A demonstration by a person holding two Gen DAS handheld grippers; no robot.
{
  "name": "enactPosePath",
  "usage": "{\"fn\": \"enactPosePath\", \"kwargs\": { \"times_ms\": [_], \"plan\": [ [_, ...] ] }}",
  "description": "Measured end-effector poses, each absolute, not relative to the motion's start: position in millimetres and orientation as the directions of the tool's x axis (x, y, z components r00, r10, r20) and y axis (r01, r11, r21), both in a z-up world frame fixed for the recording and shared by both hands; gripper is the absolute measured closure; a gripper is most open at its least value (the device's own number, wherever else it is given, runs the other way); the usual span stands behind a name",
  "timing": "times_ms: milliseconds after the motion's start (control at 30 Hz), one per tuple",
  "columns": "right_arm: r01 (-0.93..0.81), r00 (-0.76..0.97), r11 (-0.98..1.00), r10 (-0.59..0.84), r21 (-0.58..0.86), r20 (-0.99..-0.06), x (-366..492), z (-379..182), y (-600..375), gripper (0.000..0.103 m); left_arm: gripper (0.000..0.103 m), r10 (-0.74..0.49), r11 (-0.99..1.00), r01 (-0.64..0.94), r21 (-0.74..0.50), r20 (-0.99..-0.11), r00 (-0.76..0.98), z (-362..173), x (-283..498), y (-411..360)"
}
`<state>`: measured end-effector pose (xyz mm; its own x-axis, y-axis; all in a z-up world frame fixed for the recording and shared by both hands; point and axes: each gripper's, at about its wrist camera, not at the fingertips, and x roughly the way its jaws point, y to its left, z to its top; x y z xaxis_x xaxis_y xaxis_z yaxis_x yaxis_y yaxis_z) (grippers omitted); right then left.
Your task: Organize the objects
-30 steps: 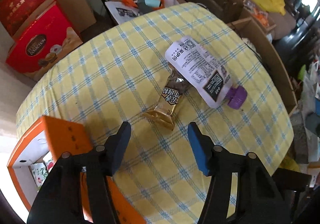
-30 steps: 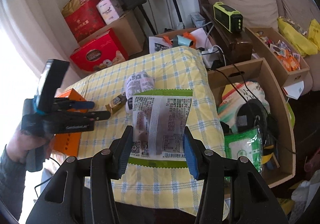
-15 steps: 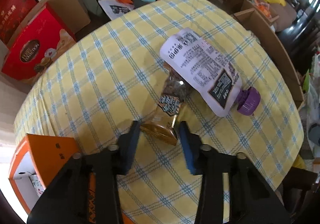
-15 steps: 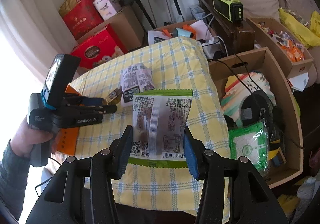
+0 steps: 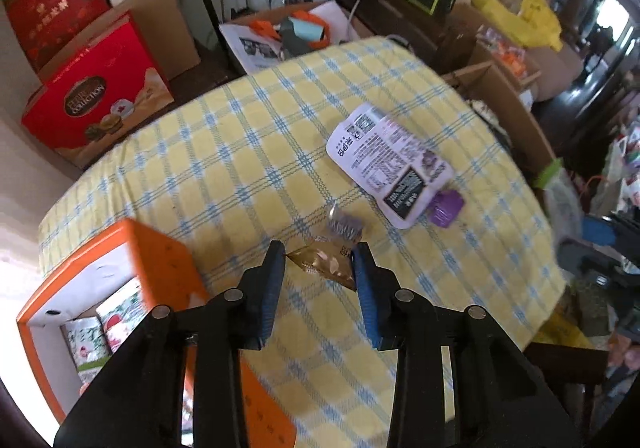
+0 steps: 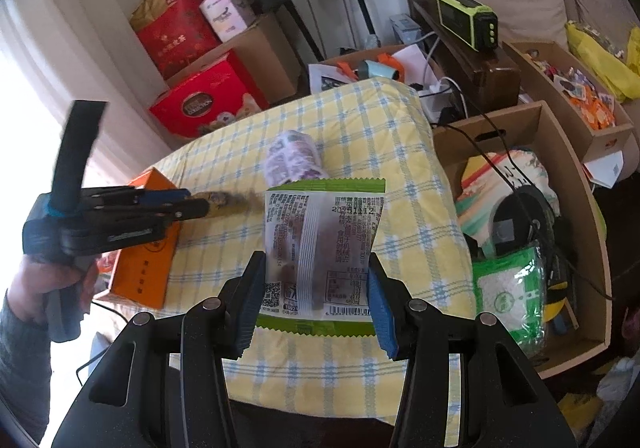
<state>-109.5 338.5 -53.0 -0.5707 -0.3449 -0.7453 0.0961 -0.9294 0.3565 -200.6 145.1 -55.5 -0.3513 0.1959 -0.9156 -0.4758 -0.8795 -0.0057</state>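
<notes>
My left gripper (image 5: 319, 262) is shut on a small gold-brown snack packet (image 5: 328, 263) and holds it above the yellow checked tablecloth (image 5: 240, 168); it also shows in the right wrist view (image 6: 196, 204), blurred. A white pouch with a purple cap (image 5: 390, 166) lies on the cloth beyond it. An open orange box (image 5: 116, 268) with packets inside sits at the left edge. My right gripper (image 6: 316, 288) is shut on a green-edged snack bag (image 6: 324, 248) held over the table's near side.
Red gift boxes (image 5: 92, 96) and cardboard boxes stand behind the table. A large cardboard box (image 6: 520, 232) full of items sits to the right of the table. A green radio (image 6: 468, 20) rests on a dark cabinet.
My left gripper closed on the gold-brown packet and lifted it off the cloth, pulling it away from the white pouch. My right gripper kept holding the green bag, nearly still.
</notes>
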Motion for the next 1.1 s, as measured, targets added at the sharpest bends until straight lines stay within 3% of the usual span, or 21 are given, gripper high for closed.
{"fn": "enactPosePath", "kwargs": {
  "times_ms": [67,167,433,533,600,700,1100],
  "plan": [
    [0.105,-0.571,-0.927,-0.352,0.360,-0.741,-109,-50,333,0.054,0.072,0.211,-0.879,-0.477,-0.013,-0.907,-0.365,-46,-194,139],
    [0.123,-0.575,-0.924,-0.364,0.363,-0.733,-107,-44,325,0.054,0.102,0.233,-0.878,-0.479,-0.023,-0.893,-0.384,-29,-184,130],
    [0.175,-0.568,-0.921,-0.384,0.349,-0.728,-105,-29,298,0.054,0.101,0.234,-0.876,-0.481,-0.021,-0.892,-0.386,-18,-174,117],
    [0.186,-0.562,-0.917,-0.394,0.353,-0.728,-102,-30,292,0.054,0.085,0.217,-0.879,-0.477,-0.021,-0.907,-0.360,-29,-174,117],
    [0.187,-0.556,-0.917,-0.395,0.353,-0.731,-102,-33,291,0.054,0.062,0.229,-0.887,-0.457,-0.061,-0.919,-0.322,-37,-177,115],
    [0.184,-0.551,-0.915,-0.398,0.359,-0.733,-103,-36,292,0.054,0.060,0.255,-0.901,-0.417,-0.123,-0.926,-0.278,-47,-182,115],
    [0.158,-0.556,-0.912,-0.400,0.379,-0.729,-100,-42,309,0.054,0.060,0.096,-0.953,-0.302,-0.033,-0.975,-0.198,-98,-202,146]
  ]
}}
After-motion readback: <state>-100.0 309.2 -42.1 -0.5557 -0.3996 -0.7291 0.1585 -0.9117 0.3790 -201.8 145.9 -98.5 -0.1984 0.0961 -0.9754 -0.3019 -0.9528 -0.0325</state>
